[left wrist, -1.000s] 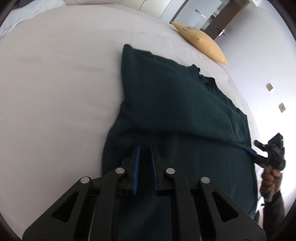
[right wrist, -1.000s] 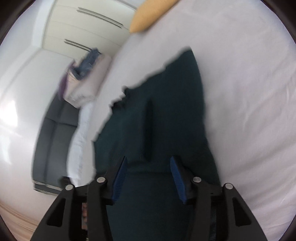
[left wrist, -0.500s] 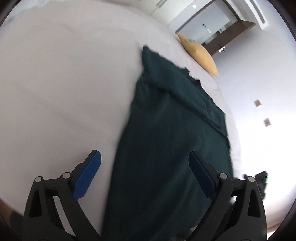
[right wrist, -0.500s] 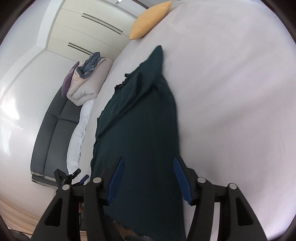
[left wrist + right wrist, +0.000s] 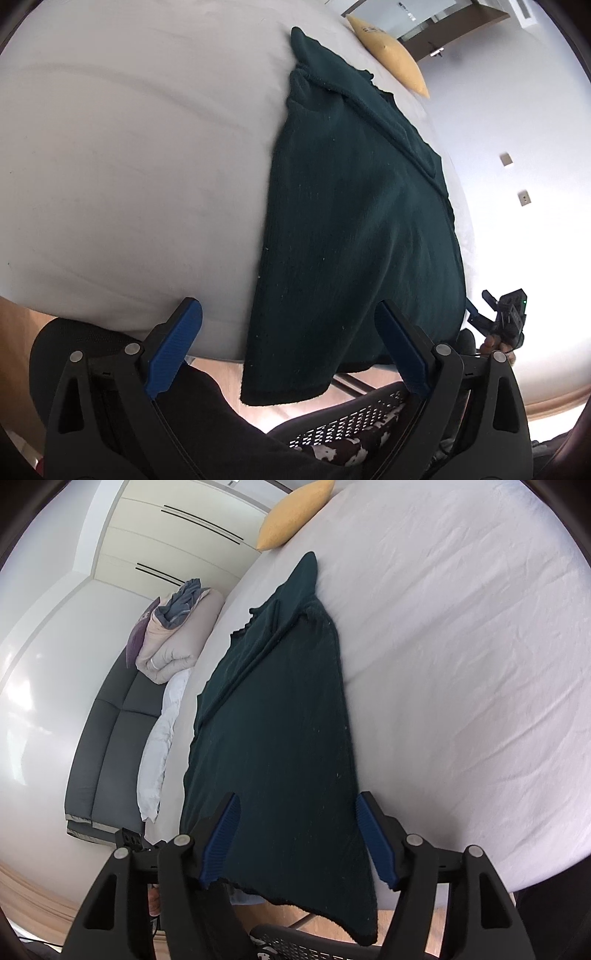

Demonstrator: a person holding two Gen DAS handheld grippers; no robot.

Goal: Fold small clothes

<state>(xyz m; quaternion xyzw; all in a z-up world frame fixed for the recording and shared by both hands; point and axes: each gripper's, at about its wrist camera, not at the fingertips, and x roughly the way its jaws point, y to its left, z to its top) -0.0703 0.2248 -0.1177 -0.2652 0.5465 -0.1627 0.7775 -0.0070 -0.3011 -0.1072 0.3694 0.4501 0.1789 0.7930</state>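
sofa (image 5: 110,738) partly behind bedding, wall plates (image 5: 506,159) too small to identify

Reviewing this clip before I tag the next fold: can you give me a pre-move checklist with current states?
1. Left hand-held gripper open, holding nothing: ok.
2. Right hand-held gripper open, holding nothing: ok.
3. Dark green garment lying lengthwise on the bed: ok.
4. Near hem fully on the bed: not ok, it hangs over the edge.
5. Far end flat: not ok, one layer lies folded over another there.
6. Yellow pillow apart from the garment: ok.
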